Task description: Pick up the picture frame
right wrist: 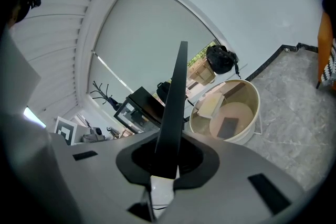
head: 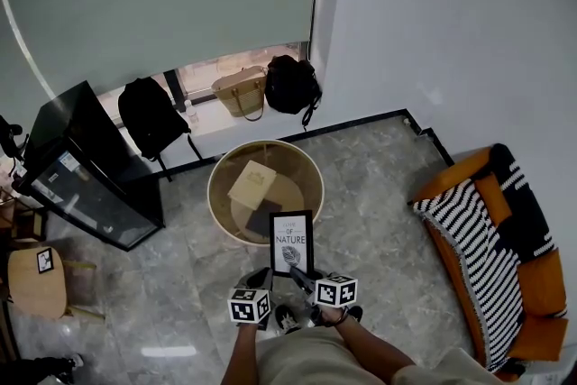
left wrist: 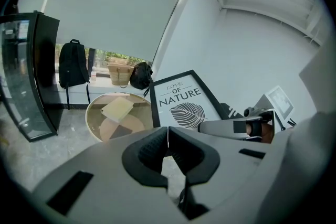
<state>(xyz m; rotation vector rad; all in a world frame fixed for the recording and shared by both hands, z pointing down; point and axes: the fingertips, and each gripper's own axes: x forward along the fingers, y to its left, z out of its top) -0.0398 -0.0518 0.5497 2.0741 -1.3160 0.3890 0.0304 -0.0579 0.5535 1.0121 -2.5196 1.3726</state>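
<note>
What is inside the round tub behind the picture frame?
A pale flat box and a dark flat piece lie inside the round tub. The picture frame, held by the right gripper, covers the tub's near part in the head view.

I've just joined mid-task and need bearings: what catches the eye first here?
The black-framed "Love of Nature" leaf print stands upright, its lower edge clamped in the right gripper, by the near rim of the round cream table. The left gripper is shut and empty beside it. An orange sofa with a black-and-white striped throw sits at the right.
</note>
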